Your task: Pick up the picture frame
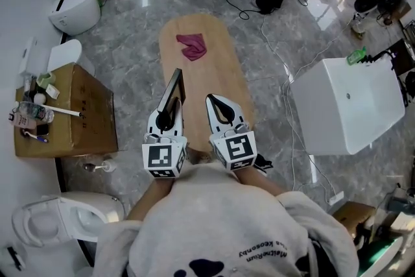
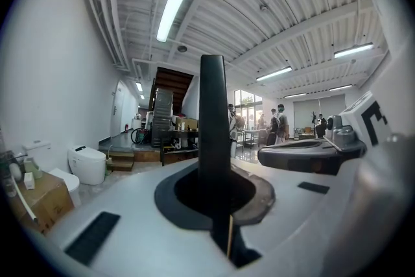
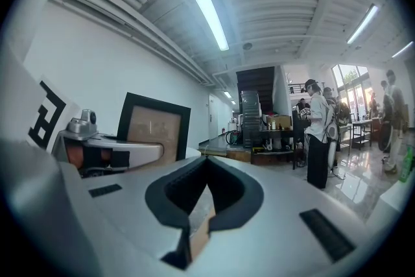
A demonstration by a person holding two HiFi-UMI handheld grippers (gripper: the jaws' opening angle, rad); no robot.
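As the left hand-held gripper (image 1: 167, 115) clamps the picture frame (image 1: 174, 89) by its edge, it stands upright; right hand-held gripper (image 1: 219, 107), at 3 o'clock, clenched empty.

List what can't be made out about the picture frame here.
- Picture frame face: edge-on in the head and left gripper views. The right gripper view shows a brownish panel, front or back unclear.
- Its lower edge: covered by the left gripper in every view.
- Gap to the table: hidden likewise.
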